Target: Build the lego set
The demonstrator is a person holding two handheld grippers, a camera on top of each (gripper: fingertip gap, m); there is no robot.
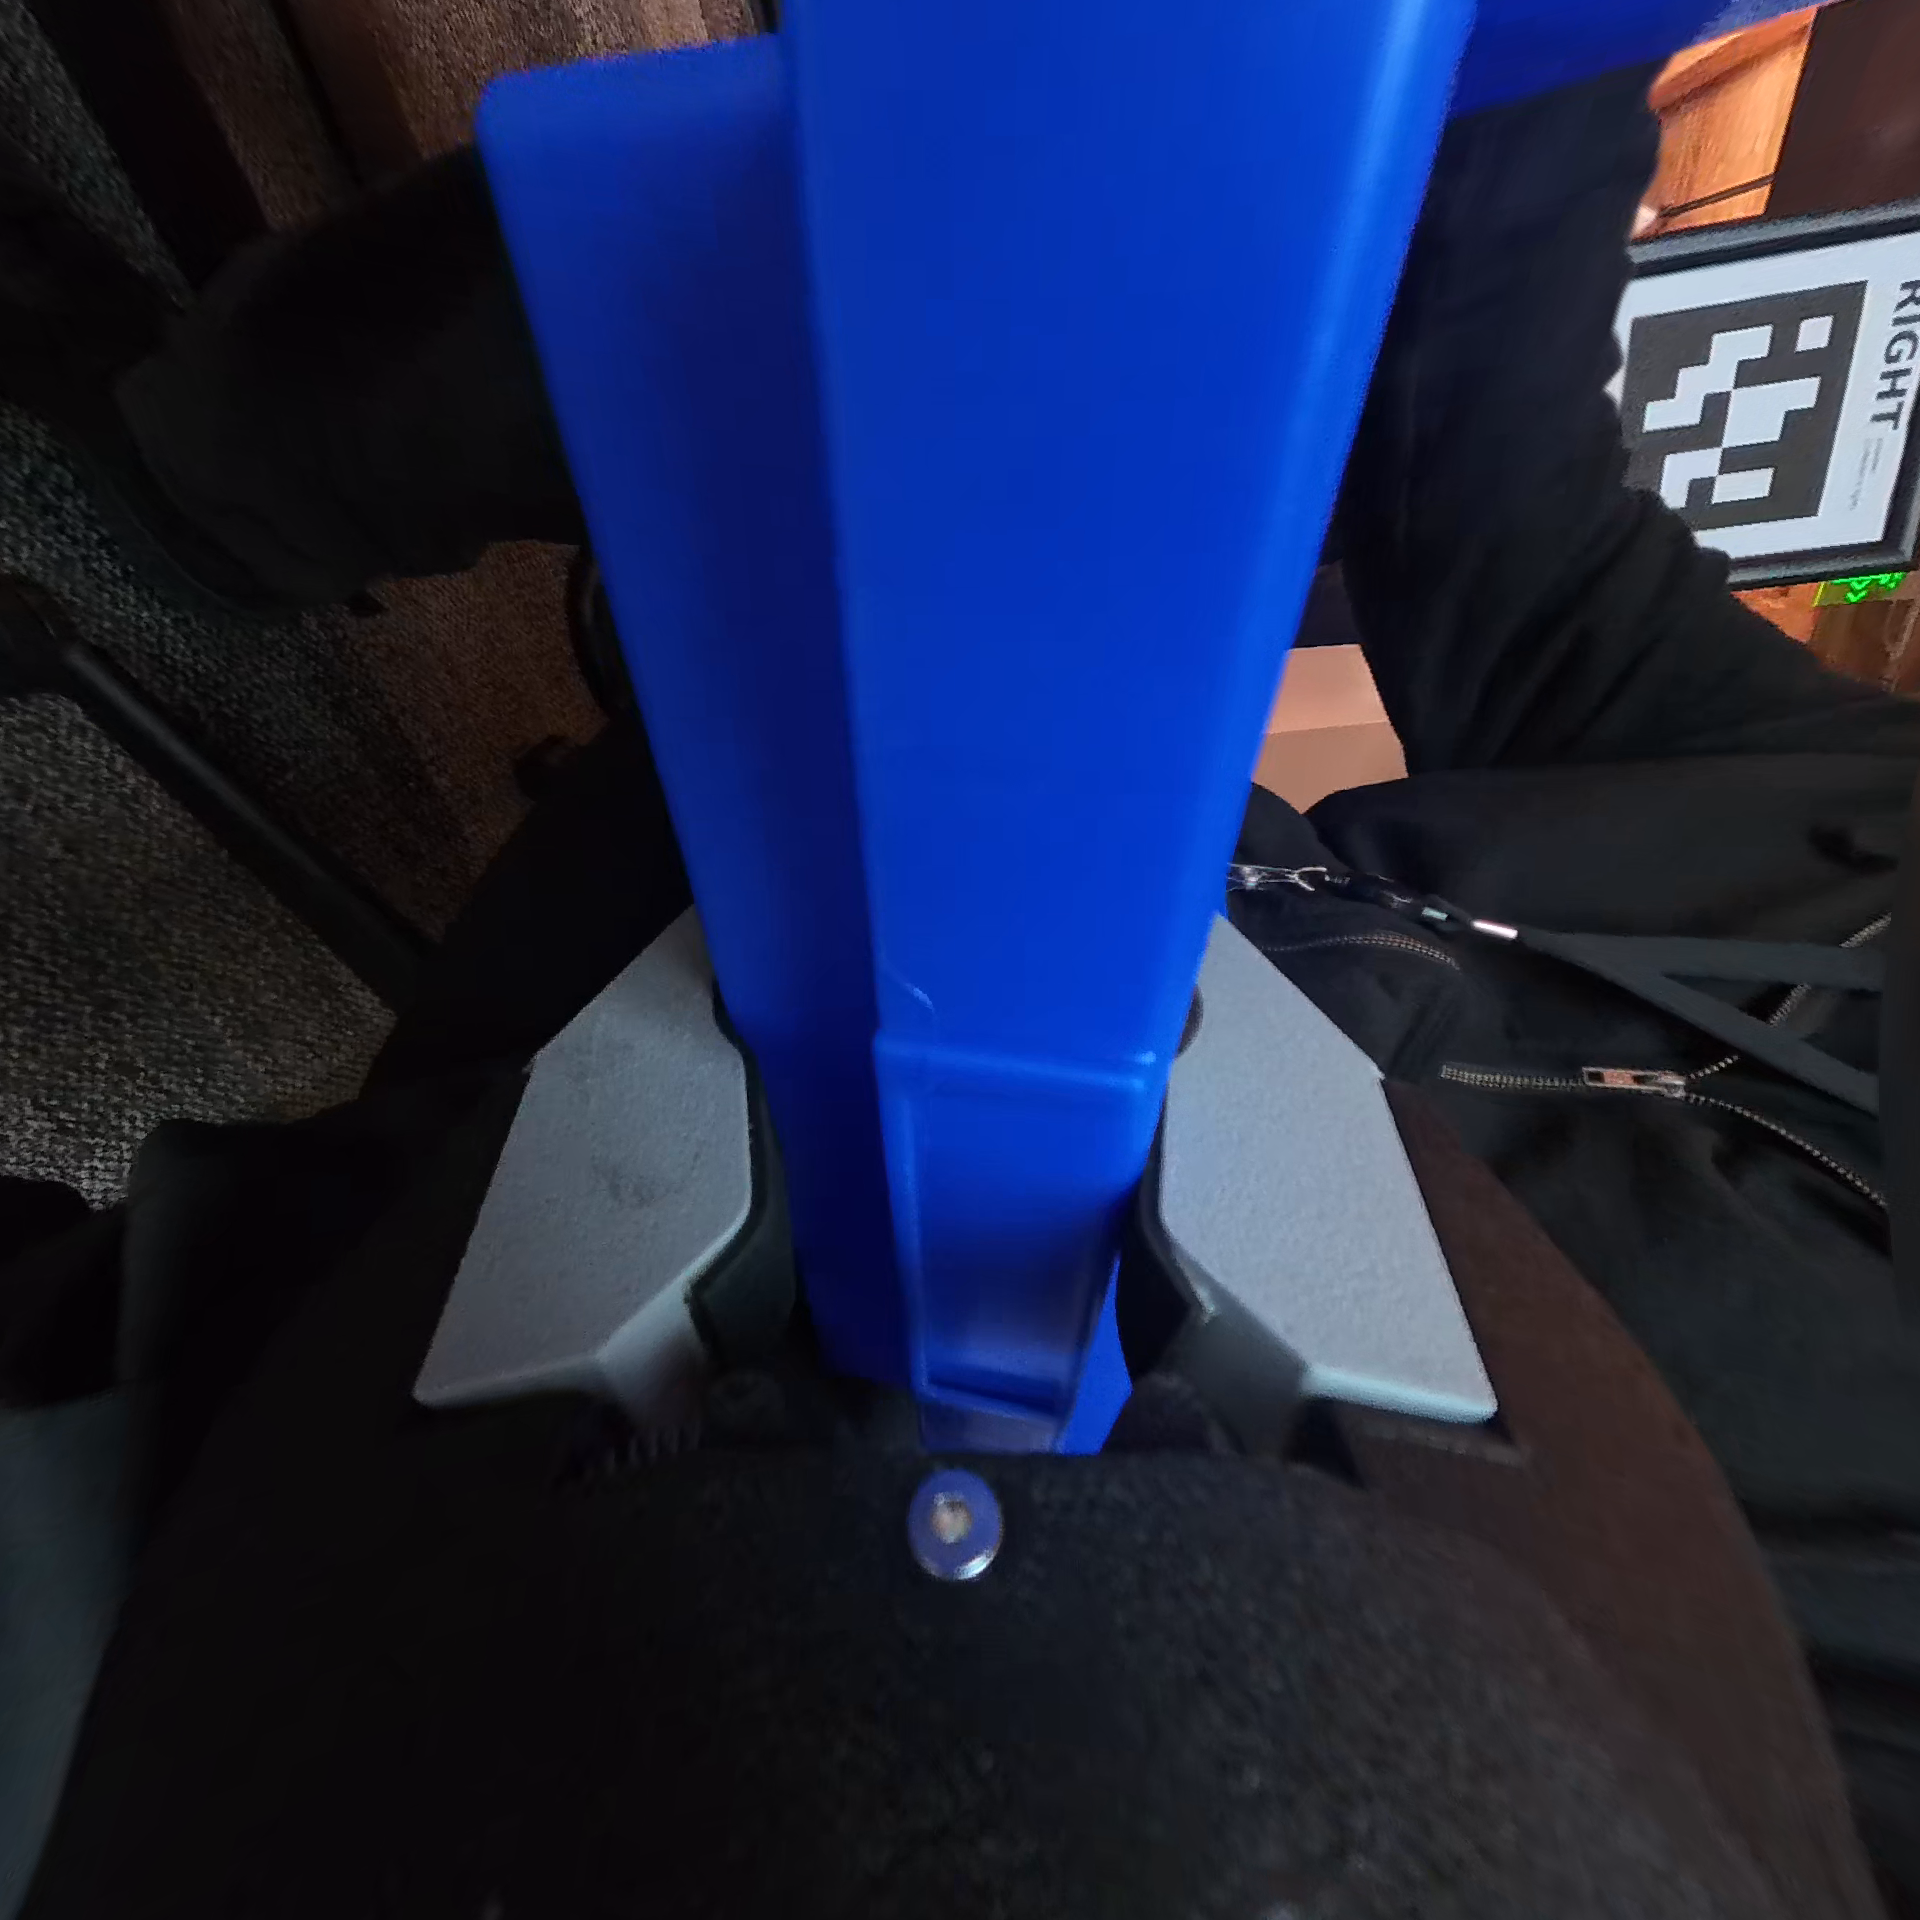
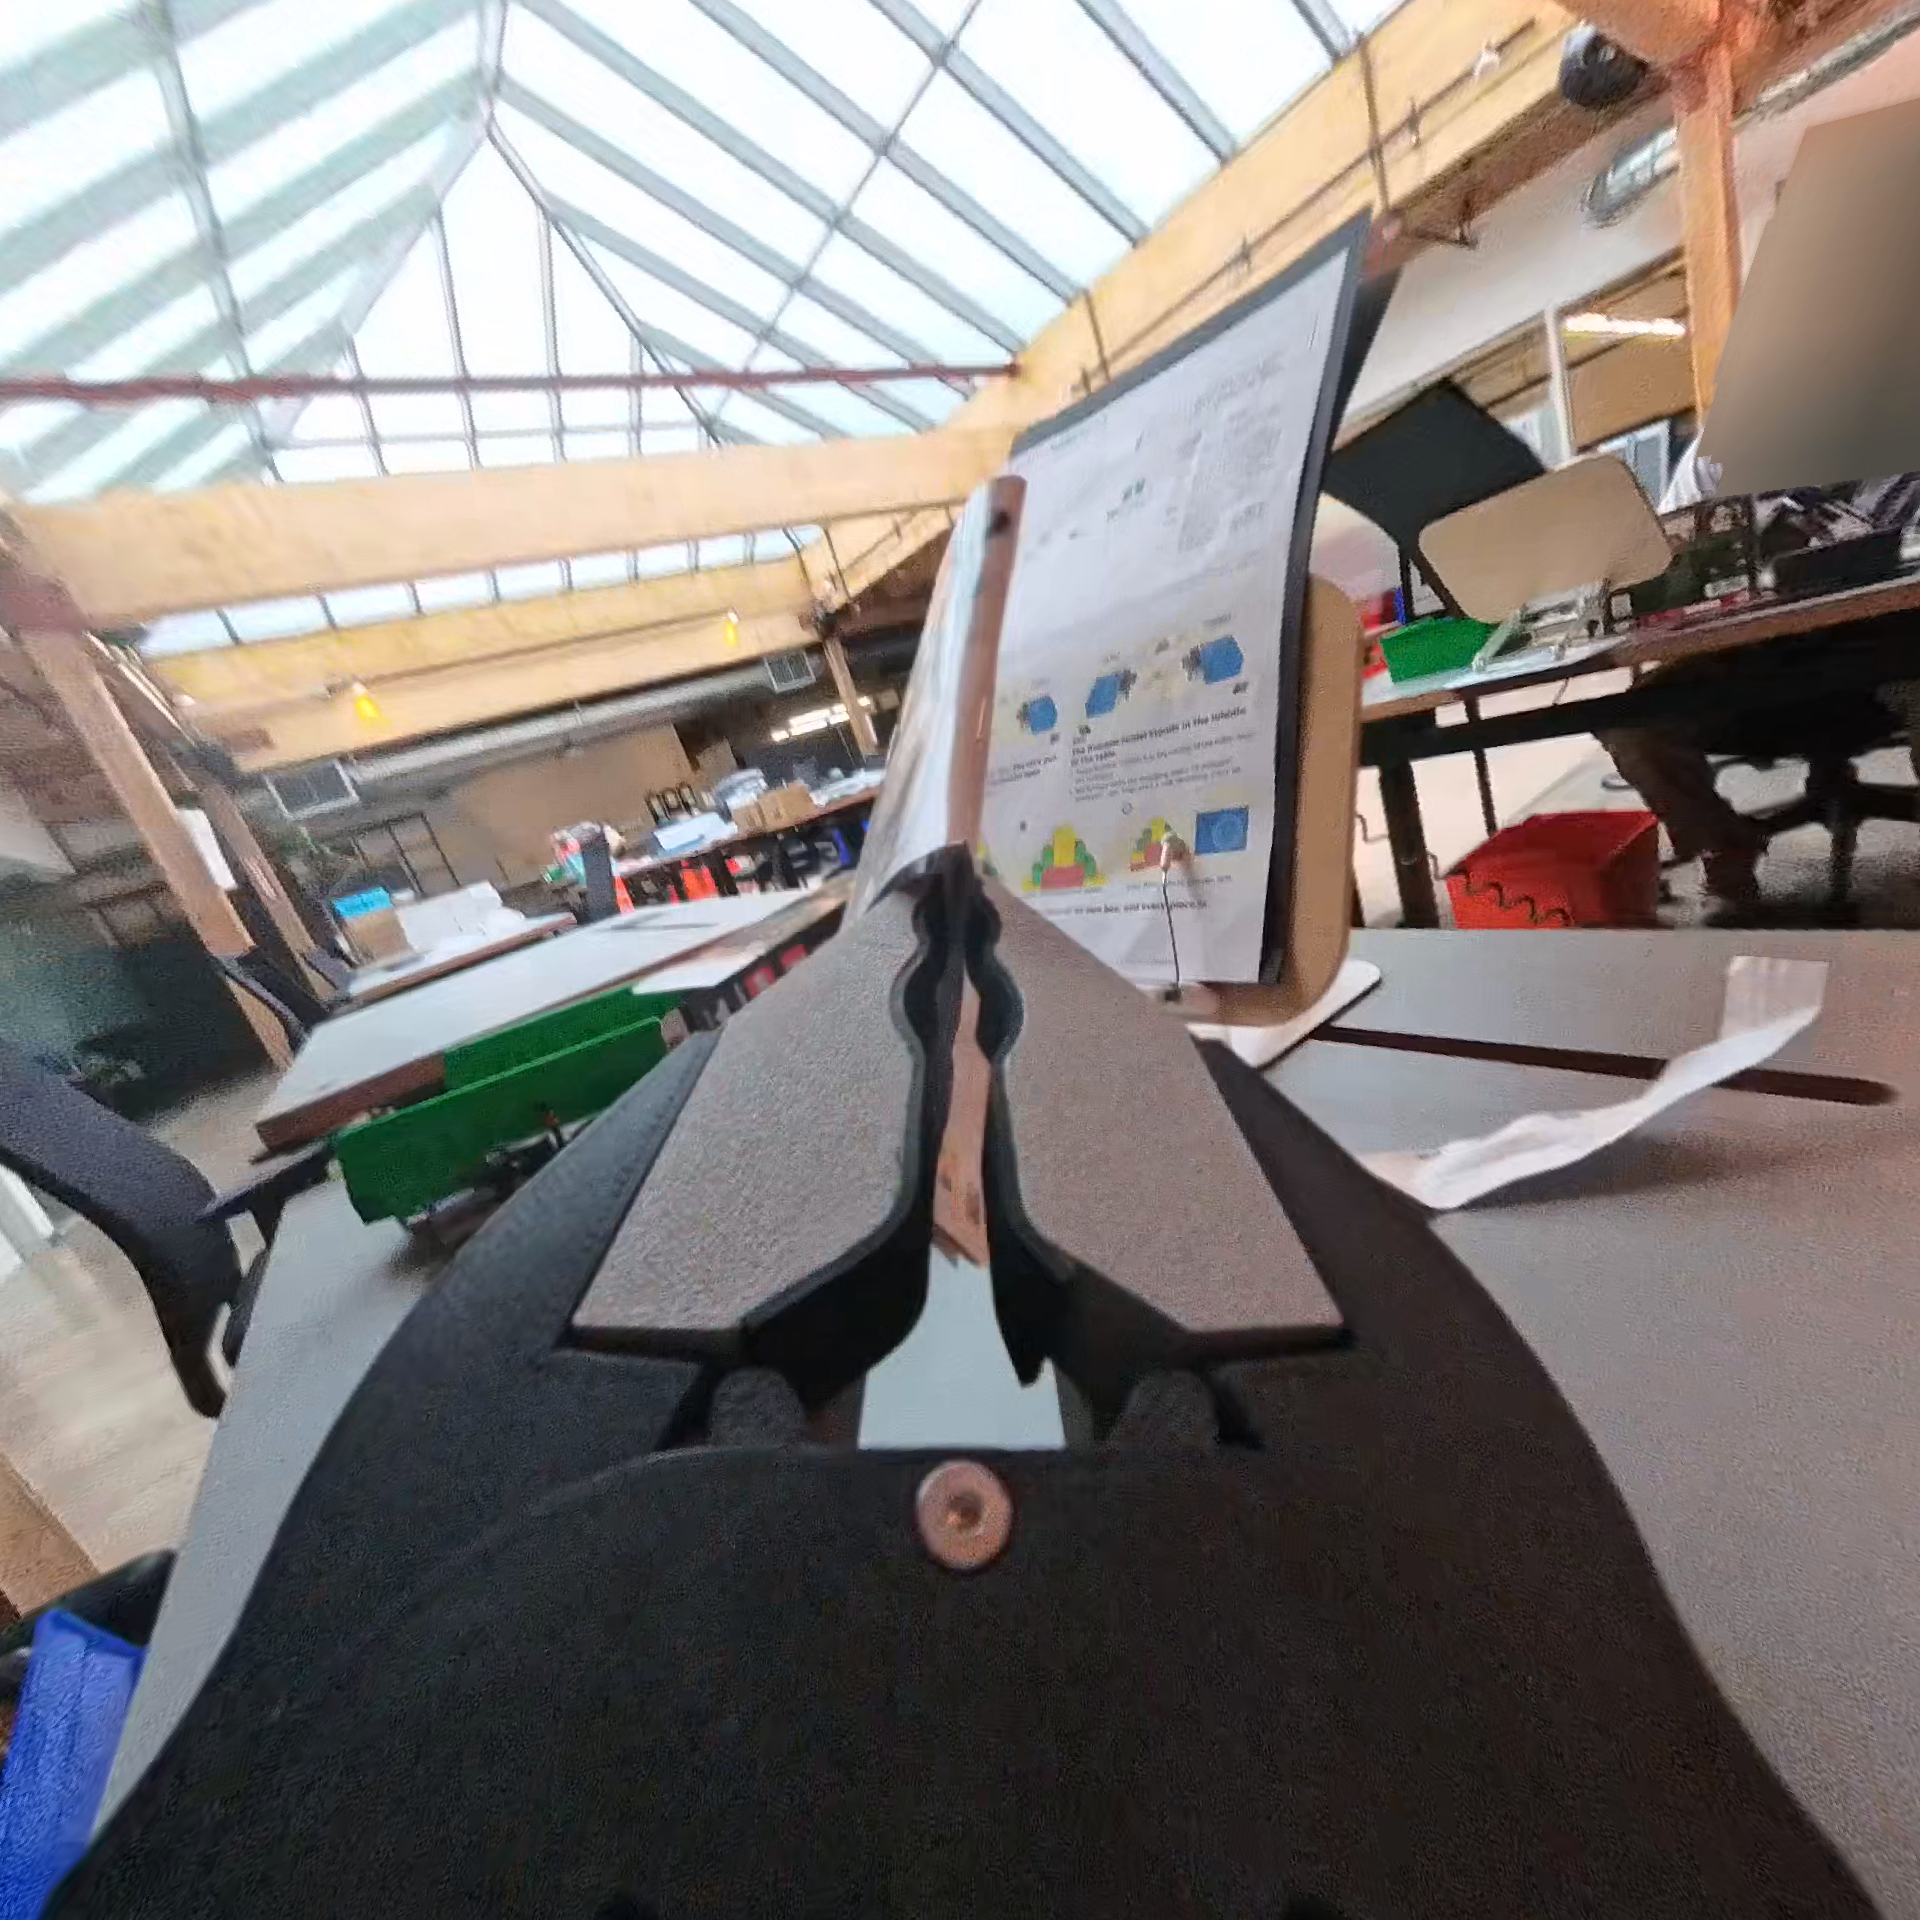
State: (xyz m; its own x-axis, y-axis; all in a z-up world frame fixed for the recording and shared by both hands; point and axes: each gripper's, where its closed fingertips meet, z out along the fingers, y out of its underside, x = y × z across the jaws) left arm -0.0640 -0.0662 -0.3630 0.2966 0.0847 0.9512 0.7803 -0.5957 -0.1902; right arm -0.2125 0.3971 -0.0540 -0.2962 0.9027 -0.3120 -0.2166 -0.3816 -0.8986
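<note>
- In the left wrist view, the left gripper is seen clamped on a large blue plastic piece; the piece is wedged between the two grey fingers and stands up along them past the top edge of the picture.
- What the blue piece is cannot be told; only flat blue walls are shown.
- To the right of it, a black zipped jacket worn by a person is seen, and a black-and-white marker tag near the right edge.
- Brown-grey carpet is seen at the left.
- In the right wrist view, the right gripper is shown nearly closed on a thin clear plastic sleeve with a copper-coloured edge, which is pinched between the wavy inner pads and rises above the fingertips.
- Behind it, an instruction sheet is propped on a wooden stand on the grey table.
- A white paper strip lies on the table to the right.
- Green bins are seen at the left.
</note>
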